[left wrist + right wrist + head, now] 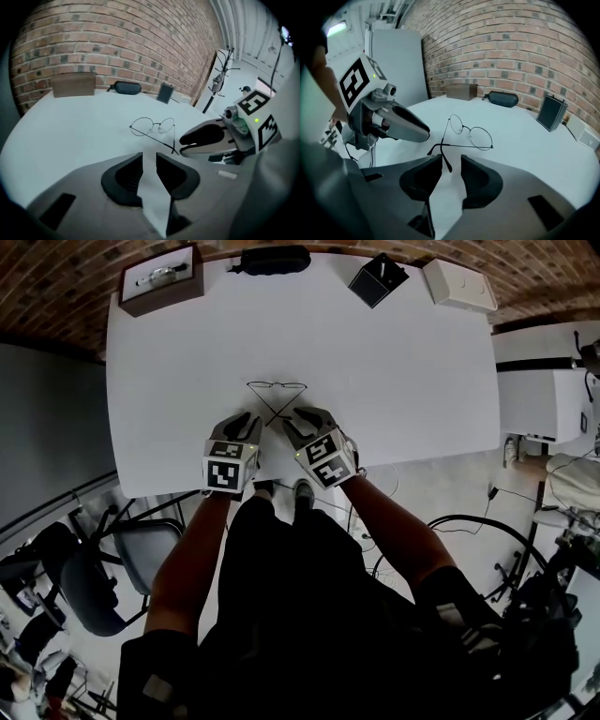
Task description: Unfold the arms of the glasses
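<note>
Thin wire-rimmed glasses (277,388) lie on the white table (394,381), lenses away from me, their two arms crossing in an X toward the grippers. In the left gripper view the glasses (140,126) sit beyond my left gripper (149,157), whose jaws stand apart with only table between them. In the right gripper view the glasses (481,137) lie just ahead of my right gripper (451,159). One arm's tip reaches into the gap between its jaws without the pads pressing it. In the head view the left gripper (246,420) and right gripper (300,418) flank the arm tips.
At the table's far edge stand a brown wooden box (161,277), a black glasses case (272,259), a small black stand (378,279) and a white box (459,284). The table's near edge runs just under the grippers. A chair (131,554) stands at lower left.
</note>
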`<state>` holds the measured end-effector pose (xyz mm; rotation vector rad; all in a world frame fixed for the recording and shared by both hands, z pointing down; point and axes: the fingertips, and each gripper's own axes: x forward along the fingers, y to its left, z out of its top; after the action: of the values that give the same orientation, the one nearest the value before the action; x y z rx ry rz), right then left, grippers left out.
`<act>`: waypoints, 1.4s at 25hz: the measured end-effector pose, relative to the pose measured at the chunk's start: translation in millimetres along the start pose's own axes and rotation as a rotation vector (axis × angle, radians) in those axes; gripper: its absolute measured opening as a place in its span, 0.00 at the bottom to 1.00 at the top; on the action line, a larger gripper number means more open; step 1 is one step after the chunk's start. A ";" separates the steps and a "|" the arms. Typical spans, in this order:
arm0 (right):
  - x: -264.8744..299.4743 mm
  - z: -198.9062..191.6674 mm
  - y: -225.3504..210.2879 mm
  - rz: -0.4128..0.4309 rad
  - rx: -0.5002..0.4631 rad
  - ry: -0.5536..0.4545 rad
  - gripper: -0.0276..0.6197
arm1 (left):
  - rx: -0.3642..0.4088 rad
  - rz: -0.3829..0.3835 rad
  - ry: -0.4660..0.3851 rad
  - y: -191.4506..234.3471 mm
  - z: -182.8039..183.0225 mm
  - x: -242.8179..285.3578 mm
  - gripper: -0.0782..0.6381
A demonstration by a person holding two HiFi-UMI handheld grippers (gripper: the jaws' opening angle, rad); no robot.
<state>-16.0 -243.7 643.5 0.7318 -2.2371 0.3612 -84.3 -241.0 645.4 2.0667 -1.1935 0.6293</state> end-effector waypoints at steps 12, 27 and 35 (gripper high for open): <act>-6.9 29.6 -31.0 -0.139 0.514 -0.048 0.26 | -0.091 0.030 -0.074 0.6 46.5 9.7 0.28; 2.0 12.7 -41.1 -0.202 0.549 0.060 0.31 | -0.002 0.127 0.060 17.0 33.1 29.8 0.34; -5.9 11.6 -55.3 -0.224 0.387 0.067 0.32 | 0.020 0.149 0.060 34.9 27.3 15.5 0.34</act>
<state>14.0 -290.8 633.2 1.1422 -2.0170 0.7064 -105.7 -282.7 648.4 1.9733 -1.3193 0.7707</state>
